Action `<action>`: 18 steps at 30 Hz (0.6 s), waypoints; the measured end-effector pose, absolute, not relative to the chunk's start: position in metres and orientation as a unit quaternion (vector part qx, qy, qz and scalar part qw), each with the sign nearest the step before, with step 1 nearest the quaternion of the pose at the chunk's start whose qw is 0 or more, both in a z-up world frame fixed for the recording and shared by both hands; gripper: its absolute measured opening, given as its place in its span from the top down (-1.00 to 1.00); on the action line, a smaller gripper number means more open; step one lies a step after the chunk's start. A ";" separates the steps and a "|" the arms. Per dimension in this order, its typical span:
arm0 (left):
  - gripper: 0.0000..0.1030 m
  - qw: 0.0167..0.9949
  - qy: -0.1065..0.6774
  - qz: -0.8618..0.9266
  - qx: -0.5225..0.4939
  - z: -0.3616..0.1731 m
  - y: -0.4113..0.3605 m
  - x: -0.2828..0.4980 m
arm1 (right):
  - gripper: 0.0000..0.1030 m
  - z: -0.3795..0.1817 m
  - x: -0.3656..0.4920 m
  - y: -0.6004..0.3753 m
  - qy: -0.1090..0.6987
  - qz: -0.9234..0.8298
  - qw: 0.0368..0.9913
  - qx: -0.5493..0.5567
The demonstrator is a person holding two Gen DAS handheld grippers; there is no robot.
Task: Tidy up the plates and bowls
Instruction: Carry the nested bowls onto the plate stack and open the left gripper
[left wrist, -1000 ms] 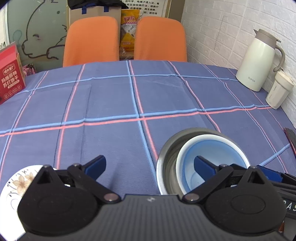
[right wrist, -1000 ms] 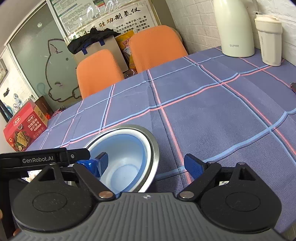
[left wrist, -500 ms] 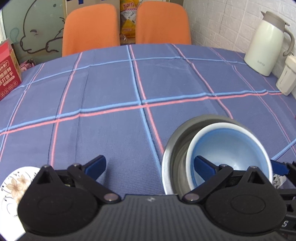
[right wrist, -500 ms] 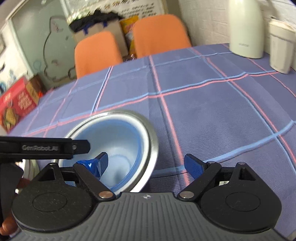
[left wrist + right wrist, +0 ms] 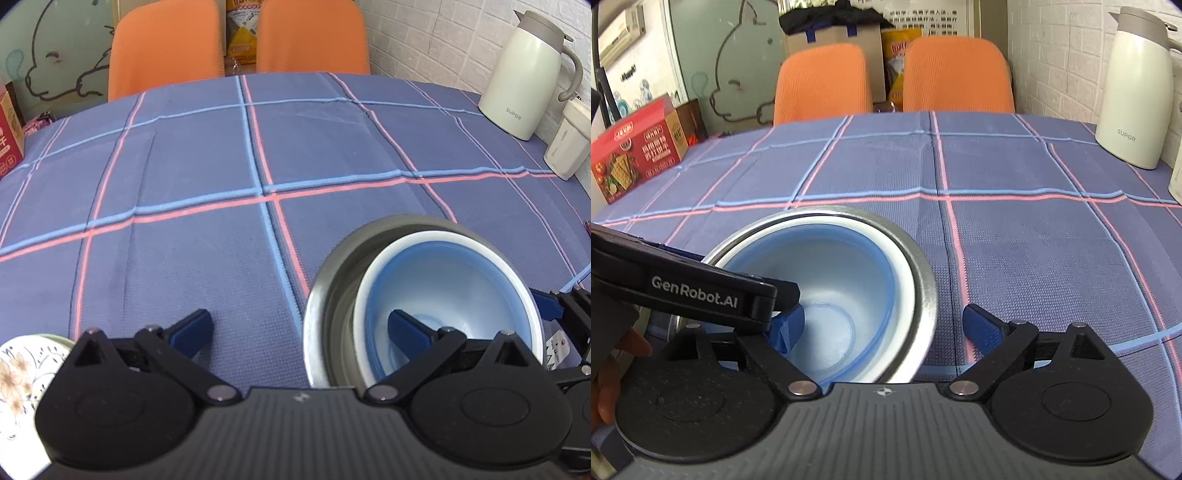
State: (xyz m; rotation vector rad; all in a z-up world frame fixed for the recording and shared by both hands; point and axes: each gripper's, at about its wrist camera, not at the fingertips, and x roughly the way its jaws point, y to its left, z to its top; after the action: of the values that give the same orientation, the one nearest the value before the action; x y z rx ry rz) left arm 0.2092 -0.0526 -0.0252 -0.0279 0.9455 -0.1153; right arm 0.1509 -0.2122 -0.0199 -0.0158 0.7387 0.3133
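the right gripper (image 5: 882, 328) has just been opening its jaws, and its pads now stand clear either side of the bowls' near wall: one blue pad inside the blue bowl (image 5: 831, 295), the other outside on the tablecloth (image 5: 1015, 240) at about 3 o'clock of the rim. a second ago the same jaws sat narrower across that wall. i read this as a release: the blue bowl is let go and nested, so the bowl part of the tidying looks done.

the left gripper (image 5: 299, 328) is spread wide and holds nothing; one pad hangs inside the blue bowl, the other over bare cloth at 9 o'clock of the stack. over the last second the bowls have grown larger in its view, so it has come in closer.

the steel bowl (image 5: 328, 295) sits on the tablecloth and contains the blue bowl, which leans toward its 3 o'clock side in the left wrist view, leaving a gap at 9 o'clock. the blue bowl itself is empty. a flowered plate (image 5: 22, 373) lies apart at 9 o'clock, not yet stacked; it seems the next piece to handle. a cream jug (image 5: 1137, 92) stands far off at 1 o'clock.
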 end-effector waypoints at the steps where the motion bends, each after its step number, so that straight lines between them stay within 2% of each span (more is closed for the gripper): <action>1: -0.94 0.889 0.455 -0.055 -0.014 -0.025 -0.053 0.209 | -0.57 -0.019 0.151 -0.211 0.360 0.151 0.920 -0.007; 3: -0.93 0.889 0.455 -0.055 -0.011 -0.025 -0.054 0.209 | -0.56 -0.016 0.153 -0.207 0.373 0.143 0.916 -0.012; 4: -0.92 0.889 0.455 -0.054 -0.012 -0.025 -0.054 0.208 | -0.49 -0.015 0.153 -0.205 0.376 0.146 0.915 -0.008; 9: -0.83 0.893 0.446 -0.056 -0.017 -0.024 -0.054 0.203 | -0.40 -0.018 0.145 -0.207 0.353 0.164 0.921 0.004; 10: -0.65 0.894 0.443 -0.061 -0.020 -0.023 -0.055 0.201 | -0.35 -0.019 0.143 -0.207 0.350 0.163 0.922 0.007; 11: -0.32 0.895 0.440 -0.071 -0.025 -0.020 -0.057 0.199 | -0.29 -0.019 0.142 -0.206 0.347 0.162 0.924 0.007; 12: -0.11 0.893 0.440 -0.083 -0.028 -0.017 -0.061 0.198 | -0.25 -0.019 0.142 -0.206 0.345 0.163 0.924 0.010; 13: 0.25 0.890 0.446 -0.095 -0.031 -0.014 -0.065 0.199 | -0.16 -0.019 0.141 -0.204 0.344 0.164 0.924 0.013; 15: 0.33 0.888 0.450 -0.090 -0.032 -0.012 -0.069 0.200 | -0.04 -0.016 0.141 -0.198 0.349 0.160 0.923 0.018; 18: 0.43 0.887 0.451 -0.096 -0.040 -0.005 -0.067 0.200 | -0.05 -0.013 0.141 -0.198 0.353 0.151 0.923 0.036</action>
State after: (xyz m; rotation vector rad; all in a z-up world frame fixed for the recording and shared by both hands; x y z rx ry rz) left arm 0.1997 -0.0673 -0.0050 -0.0825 0.9374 -0.1994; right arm 0.1406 -0.1980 -0.0133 0.0744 0.7239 0.3095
